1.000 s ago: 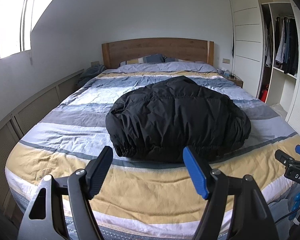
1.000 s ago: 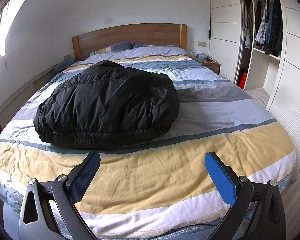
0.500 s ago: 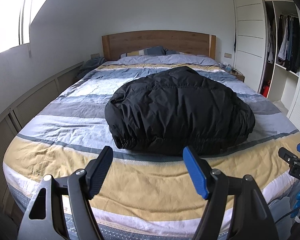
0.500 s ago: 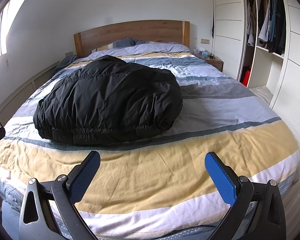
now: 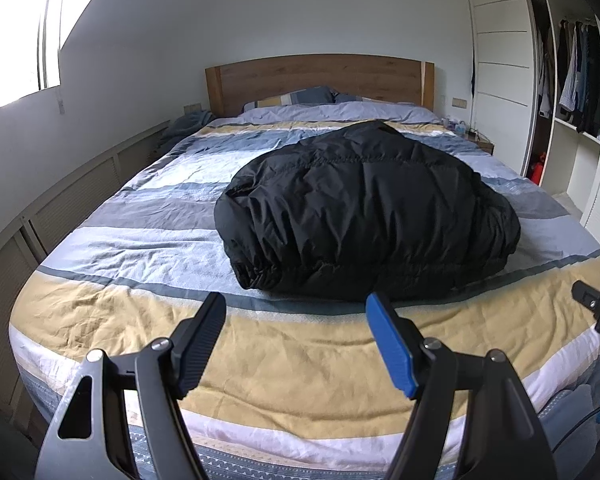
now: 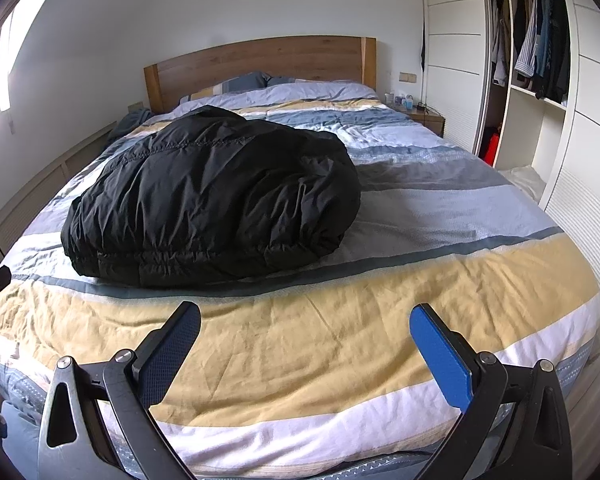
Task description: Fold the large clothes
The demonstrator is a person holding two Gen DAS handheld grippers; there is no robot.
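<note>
Over the last second I see both views drift slightly nearer while the jacket (image 5: 364, 216) stays bundled mid-frame on the bed (image 5: 100, 320), left tongs (image 5: 296, 340) and right tongs (image 6: 304, 344) spread, holding nothing.

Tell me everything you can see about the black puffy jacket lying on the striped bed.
The black puffy jacket is a quilted, padded garment of slightly shiny, wrinkled fabric, with stitched seams across its top and a gathered elastic hem along the near edge. It lies bundled in a rounded, folded heap near the middle of the striped duvet, resting only on that bedding. Neither the left gripper nor the right gripper touches it; both hang open short of it, over the yellow stripe.
</note>
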